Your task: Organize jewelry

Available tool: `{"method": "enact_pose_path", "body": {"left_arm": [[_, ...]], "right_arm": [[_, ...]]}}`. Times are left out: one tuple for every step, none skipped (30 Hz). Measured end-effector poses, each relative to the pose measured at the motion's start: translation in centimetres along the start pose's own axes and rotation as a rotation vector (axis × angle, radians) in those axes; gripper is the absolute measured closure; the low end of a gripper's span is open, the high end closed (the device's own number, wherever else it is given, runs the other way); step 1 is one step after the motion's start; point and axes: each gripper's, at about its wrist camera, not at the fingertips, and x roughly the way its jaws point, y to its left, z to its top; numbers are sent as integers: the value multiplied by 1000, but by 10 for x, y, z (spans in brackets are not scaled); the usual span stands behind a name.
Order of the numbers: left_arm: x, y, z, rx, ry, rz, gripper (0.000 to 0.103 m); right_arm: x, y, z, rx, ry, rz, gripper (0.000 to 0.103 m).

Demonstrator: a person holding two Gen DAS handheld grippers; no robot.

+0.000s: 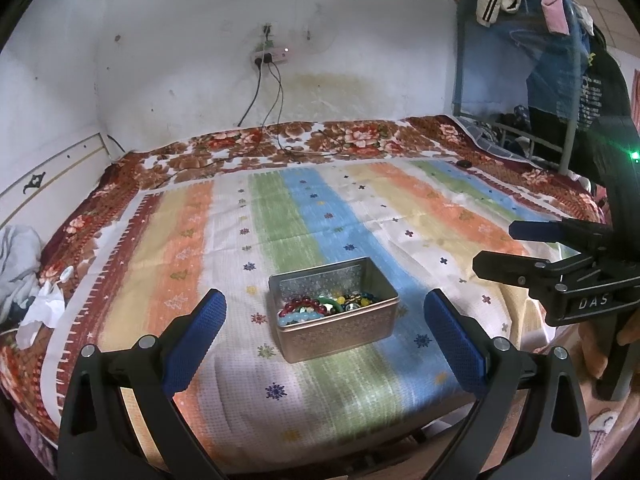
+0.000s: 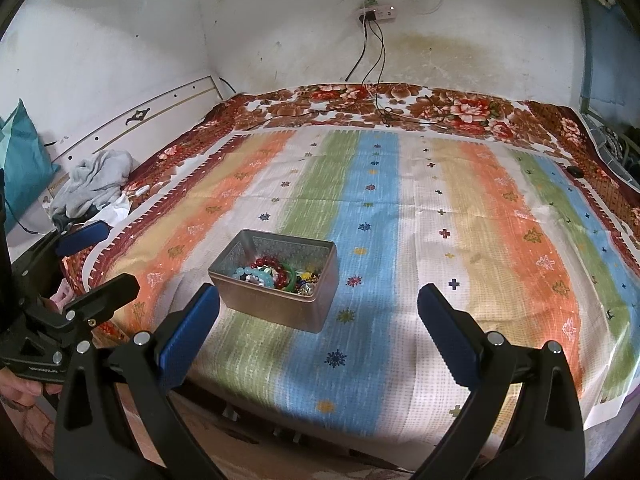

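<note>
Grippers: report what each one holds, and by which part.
Nothing is held. The left gripper and right gripper are both open and empty; the beads lie in the tin on the bed.

The left gripper (image 1: 326,334) is spread wide, its two blue-padded fingers (image 1: 196,340) rising from 7 and 5 o'clock of its own view. The right gripper (image 2: 318,330) is likewise parted wide and holds nothing. Each shows in the other's view: the right at 3 o'clock, the left at 9 o'clock, where a hand (image 2: 22,386) grips its body.
</note>
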Motion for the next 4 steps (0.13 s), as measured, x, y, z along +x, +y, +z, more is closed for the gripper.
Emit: {"method": "enact_pose_path", "body": {"left_arm": [[0,0,0,2,0,-1,6],[-1,0,0,3,0,-1,6],[0,0,0,2,1,2,6],[0,0,0,0,2,2,6]], "right_arm": [[1,0,0,1,1,0,5],[2,1,-1,-1,3,0,5],[2,1,-1,-2,3,0,5],[2,0,-1,-2,2,0,5]]}}
